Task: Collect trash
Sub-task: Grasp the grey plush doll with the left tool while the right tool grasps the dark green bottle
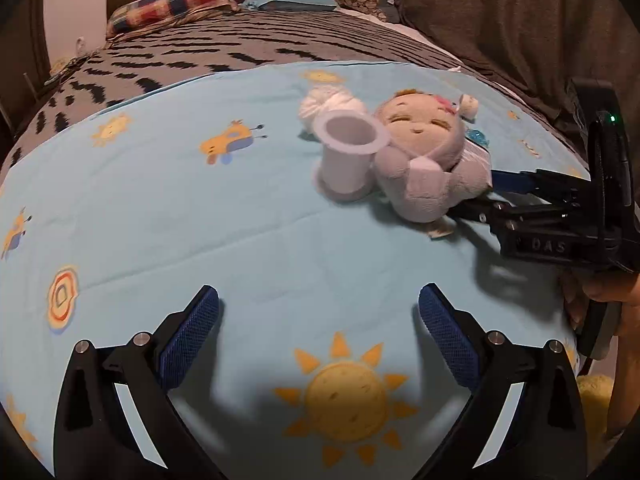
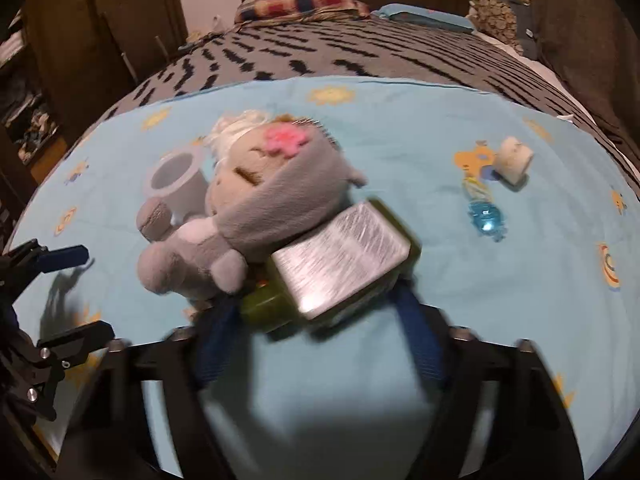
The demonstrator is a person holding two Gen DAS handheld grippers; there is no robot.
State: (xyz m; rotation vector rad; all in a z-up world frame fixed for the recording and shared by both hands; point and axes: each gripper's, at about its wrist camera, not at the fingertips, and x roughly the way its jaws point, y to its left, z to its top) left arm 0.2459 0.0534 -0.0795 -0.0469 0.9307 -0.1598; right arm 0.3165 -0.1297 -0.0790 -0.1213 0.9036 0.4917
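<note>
A green bottle with a silver label [image 2: 340,264] lies on the light blue sheet against a grey plush doll [image 2: 248,204]; my right gripper [image 2: 320,316] has its blue fingers on either side of the bottle, the image blurred. A white plastic cup [image 1: 348,148] lies tipped beside the doll [image 1: 424,160], with crumpled white tissue [image 1: 324,102] behind it. My left gripper [image 1: 318,320] is open and empty, low over the sheet, short of the cup. A blue wrapper [image 2: 486,216] and a small white roll [image 2: 516,158] lie to the right.
The light blue printed sheet [image 1: 200,220] covers the near end of a bed with a grey zigzag blanket [image 1: 240,48]. Pillows [image 2: 300,2] sit at the headboard. A dark curtain [image 1: 520,20] hangs at right; a wardrobe [image 2: 100,20] stands at left.
</note>
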